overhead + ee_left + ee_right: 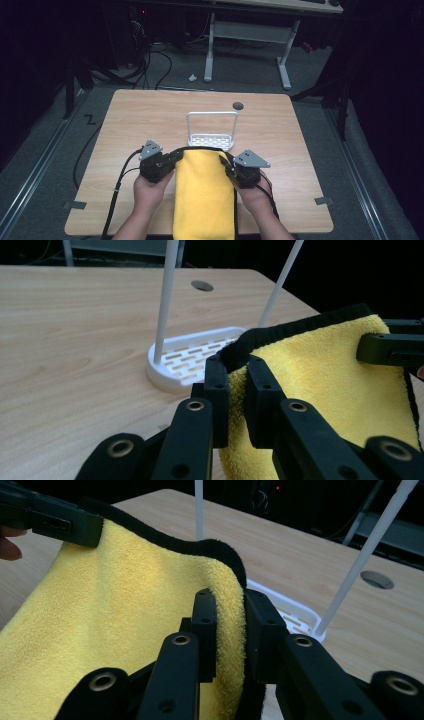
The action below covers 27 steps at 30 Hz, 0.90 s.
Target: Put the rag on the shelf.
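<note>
both grippers, left gripper [237,390] and right gripper [230,630], clamped on far corners of the yellow black-edged microfibre towel [205,195], just before the white wire-hoop rack [212,131]. right bite looks thin; could slip, probably.

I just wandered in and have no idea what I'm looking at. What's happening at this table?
A person sits at a light wooden table, holding a black two-jaw gripper in each hand. The left gripper and the right gripper are each clamped on a far corner of a yellow fluffy towel with black edging, lifting that end off the table. The towel's near end hangs over the table's front edge. Just beyond the towel stands a white slotted plastic rack with a tall wire hoop, with nothing on it.
</note>
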{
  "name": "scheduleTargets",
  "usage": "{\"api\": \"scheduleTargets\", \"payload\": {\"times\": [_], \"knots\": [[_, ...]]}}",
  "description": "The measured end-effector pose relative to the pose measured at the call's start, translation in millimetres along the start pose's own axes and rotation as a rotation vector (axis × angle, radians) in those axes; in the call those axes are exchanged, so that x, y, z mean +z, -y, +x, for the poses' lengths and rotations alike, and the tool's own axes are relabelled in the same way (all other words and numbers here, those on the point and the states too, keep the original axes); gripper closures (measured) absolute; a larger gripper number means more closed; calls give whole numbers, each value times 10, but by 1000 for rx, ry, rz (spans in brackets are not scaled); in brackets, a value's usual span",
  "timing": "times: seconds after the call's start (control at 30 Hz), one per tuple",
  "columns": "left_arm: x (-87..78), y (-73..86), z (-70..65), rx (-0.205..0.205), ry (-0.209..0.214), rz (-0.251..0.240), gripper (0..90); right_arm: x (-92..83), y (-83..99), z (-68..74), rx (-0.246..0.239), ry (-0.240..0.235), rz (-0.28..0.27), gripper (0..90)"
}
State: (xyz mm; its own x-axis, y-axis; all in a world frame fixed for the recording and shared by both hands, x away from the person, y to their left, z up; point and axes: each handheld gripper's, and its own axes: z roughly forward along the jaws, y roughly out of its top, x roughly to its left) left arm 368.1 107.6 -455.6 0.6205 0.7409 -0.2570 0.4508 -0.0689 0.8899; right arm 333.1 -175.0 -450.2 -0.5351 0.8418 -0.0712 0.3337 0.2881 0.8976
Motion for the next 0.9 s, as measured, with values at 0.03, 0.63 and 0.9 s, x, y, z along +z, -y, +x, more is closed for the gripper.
{"api": "scheduleTargets", "payload": {"times": [0.03,0.63,0.9], "knots": [[-11,-35,-12,3,-2,-5,817,-11,-26,-4,1,2,-8,773],[-155,-644,-178,65,-2,-104,822,-205,-526,-161,-3,40,-123,773],[-258,-976,-245,112,-12,-167,826,-321,-804,-217,-12,59,-184,774]]}}
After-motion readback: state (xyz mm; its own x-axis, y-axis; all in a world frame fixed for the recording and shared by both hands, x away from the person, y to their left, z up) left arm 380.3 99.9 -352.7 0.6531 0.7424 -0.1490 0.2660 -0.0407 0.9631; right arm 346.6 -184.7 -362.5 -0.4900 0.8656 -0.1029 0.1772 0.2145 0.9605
